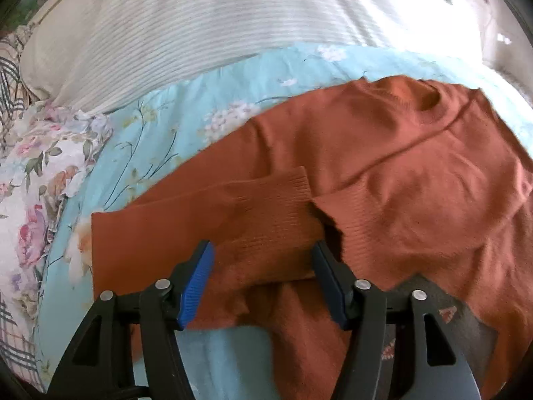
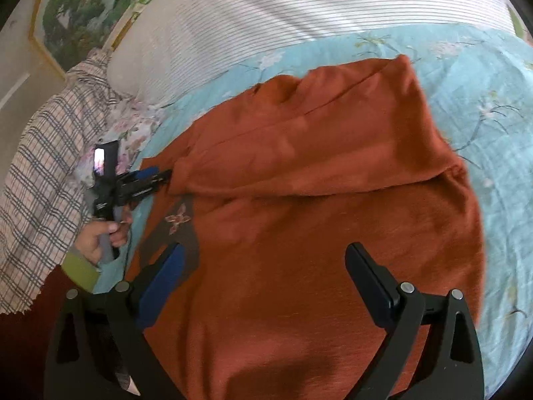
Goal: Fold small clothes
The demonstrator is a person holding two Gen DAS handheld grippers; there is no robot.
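Note:
A rust-orange knit sweater [image 1: 399, 173] lies on the light blue floral bedsheet [image 1: 160, 126]; it also fills the right wrist view [image 2: 316, 220]. Its two ribbed cuffs [image 1: 286, 206] lie folded inward over the body. My left gripper [image 1: 263, 253] is open, its blue-padded jaws straddling the cuff fabric just above the sweater. In the right wrist view the left gripper [image 2: 160, 176] sits at the sweater's left edge. My right gripper [image 2: 263, 260] is open and empty, hovering over the sweater's lower body. A dark grey patterned garment [image 2: 176, 223] shows under the sweater.
A white striped pillow or duvet [image 1: 200, 23] lies behind the sweater. A plaid cloth [image 2: 43, 173] and a pink floral fabric [image 1: 30, 183] lie at the left. A framed landscape picture [image 2: 76, 13] hangs on the wall.

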